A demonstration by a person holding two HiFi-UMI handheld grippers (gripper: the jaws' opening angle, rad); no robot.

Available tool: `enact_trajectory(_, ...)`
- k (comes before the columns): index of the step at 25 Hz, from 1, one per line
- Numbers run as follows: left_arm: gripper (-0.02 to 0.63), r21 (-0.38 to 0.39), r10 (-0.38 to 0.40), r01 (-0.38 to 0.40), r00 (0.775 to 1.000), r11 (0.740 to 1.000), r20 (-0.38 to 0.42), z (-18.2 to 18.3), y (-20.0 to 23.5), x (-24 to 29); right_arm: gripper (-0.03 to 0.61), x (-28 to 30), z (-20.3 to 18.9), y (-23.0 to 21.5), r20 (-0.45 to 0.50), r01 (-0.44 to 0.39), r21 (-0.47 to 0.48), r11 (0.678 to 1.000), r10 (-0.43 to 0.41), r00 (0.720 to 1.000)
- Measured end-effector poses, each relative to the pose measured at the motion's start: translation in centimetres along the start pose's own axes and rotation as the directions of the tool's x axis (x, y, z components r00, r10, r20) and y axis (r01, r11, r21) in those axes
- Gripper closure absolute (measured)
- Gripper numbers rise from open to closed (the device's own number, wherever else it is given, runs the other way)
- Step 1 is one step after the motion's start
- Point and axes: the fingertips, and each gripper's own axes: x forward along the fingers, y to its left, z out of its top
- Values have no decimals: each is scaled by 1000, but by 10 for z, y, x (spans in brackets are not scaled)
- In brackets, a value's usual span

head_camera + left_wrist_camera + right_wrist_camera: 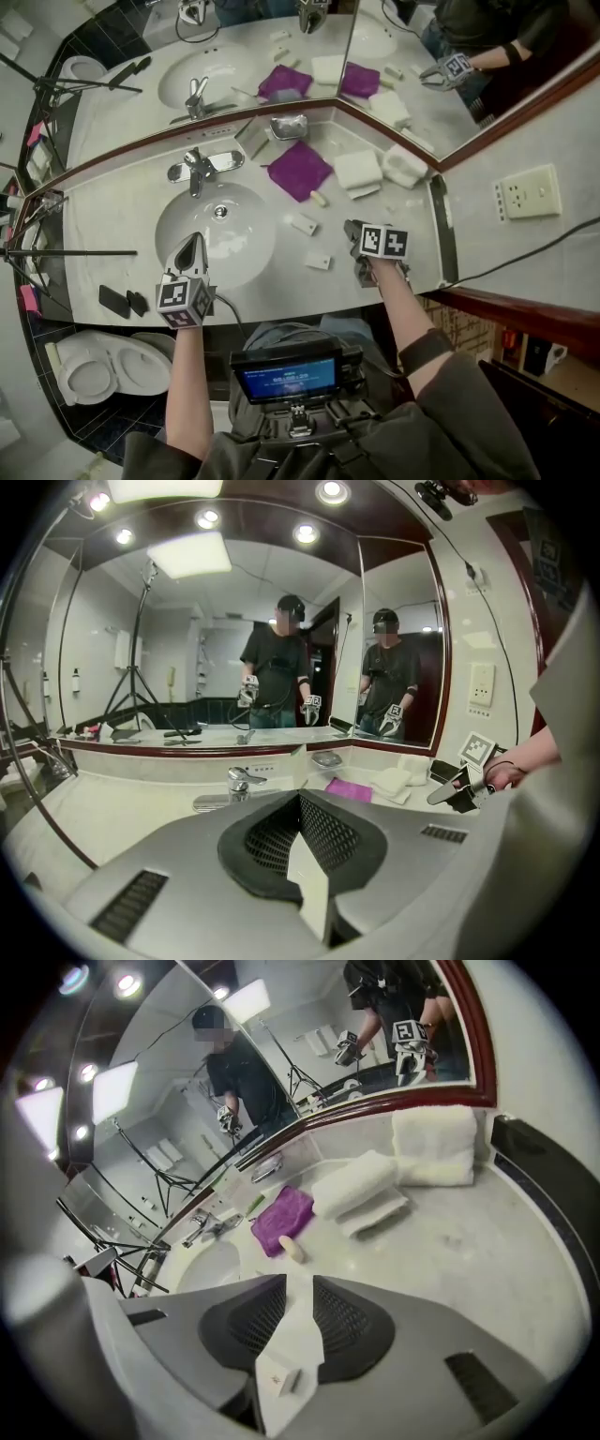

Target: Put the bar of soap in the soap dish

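Note:
Two small white wrapped soap bars [304,224] [318,261] lie on the pale counter, right of the basin. The silver soap dish [289,127] stands at the back in the mirror corner, also seen as the soap dish [327,758] in the left gripper view. My right gripper [353,228] hovers low over the counter beside the bars, jaws a little apart. Through the gap of the right gripper [298,1283] a wrapped bar [279,1381] shows on the counter, and no pad presses it. My left gripper [192,242] hangs over the basin's front rim. The left gripper [300,799] is shut and empty.
A purple cloth [299,170] and a small cream piece [319,198] lie behind the bars. Folded white towels [358,170] sit at the back right. The faucet [200,169] stands behind the basin [178,211]. Black items [114,300] rest at the counter's left front edge.

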Motion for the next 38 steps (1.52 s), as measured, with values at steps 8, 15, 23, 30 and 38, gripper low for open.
enact_trajectory(8, 613, -4, 4, -4, 1000, 1000, -13, -7, 0, -2, 373, 20, 10, 24, -28, -27, -50, 998, 26, 999)
enact_trajectory(15, 613, -5, 9, -9, 1000, 1000, -28, -14, 0, -4, 356, 46, 22, 33, -101, -13, -256, 967, -13, 995)
enact_trajectory(23, 613, -9, 32, -32, 999, 999, -36, -26, 5, -8, 359, 83, 40, 28, -166, 10, -554, 833, -122, 979)
enact_trajectory(30, 613, -7, 31, -31, 998, 999, -55, -32, 1, -4, 387, 122, 38, 29, -215, -37, -693, 720, -157, 964)
enact_trajectory(38, 613, -10, 39, -39, 998, 999, -45, -31, 8, 7, 477, 133, 42, 42, -210, -27, -699, 714, -170, 963)
